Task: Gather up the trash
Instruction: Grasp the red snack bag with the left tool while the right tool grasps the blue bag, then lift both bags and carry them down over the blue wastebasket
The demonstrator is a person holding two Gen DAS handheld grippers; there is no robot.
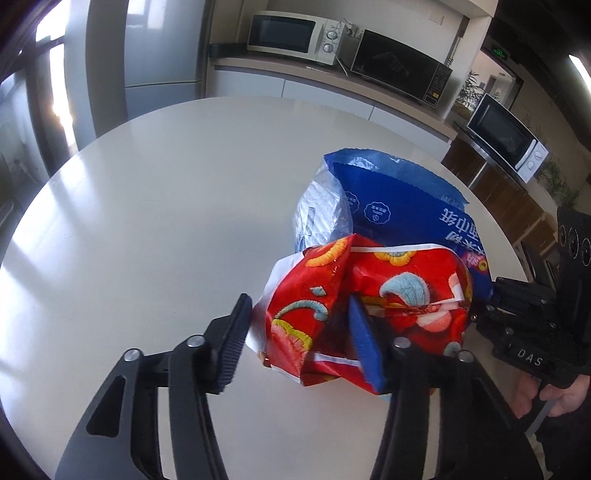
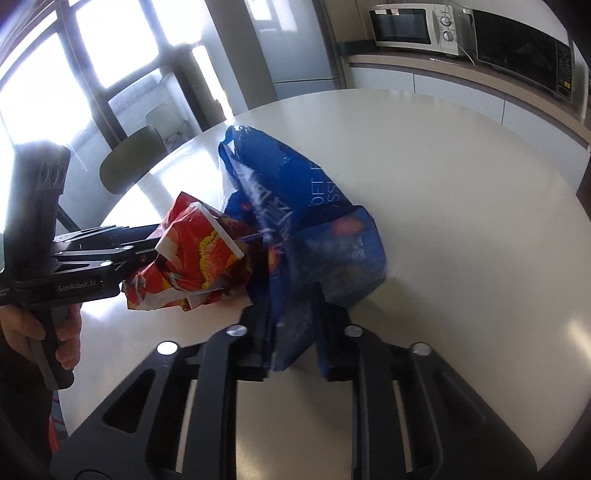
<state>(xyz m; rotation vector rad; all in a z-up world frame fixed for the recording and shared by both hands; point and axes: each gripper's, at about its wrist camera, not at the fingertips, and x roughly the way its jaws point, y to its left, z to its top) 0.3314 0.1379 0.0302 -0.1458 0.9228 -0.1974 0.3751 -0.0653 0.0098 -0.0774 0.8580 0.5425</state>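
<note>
A crumpled red wrapper (image 1: 406, 295) with a flower print lies on the round white table (image 1: 147, 221), against a blue plastic bag (image 1: 399, 206) with white lettering. My left gripper (image 1: 299, 301) is closed around the red wrapper: the right pad digs into its fold and the left pad touches its white edge. In the right wrist view my right gripper (image 2: 291, 310) is shut on the near end of the blue bag (image 2: 295, 192), which bunches between the fingers. The left gripper (image 2: 155, 240) comes in from the left at the red wrapper (image 2: 199, 254). The right gripper (image 1: 484, 306) shows at the right edge.
A counter behind the table carries a white microwave (image 1: 284, 33) and a black oven (image 1: 399, 70); a fridge (image 1: 162, 48) stands left of it. A green chair (image 2: 133, 158) sits at the table's far-left rim. A hand (image 2: 22, 332) holds the left gripper's handle.
</note>
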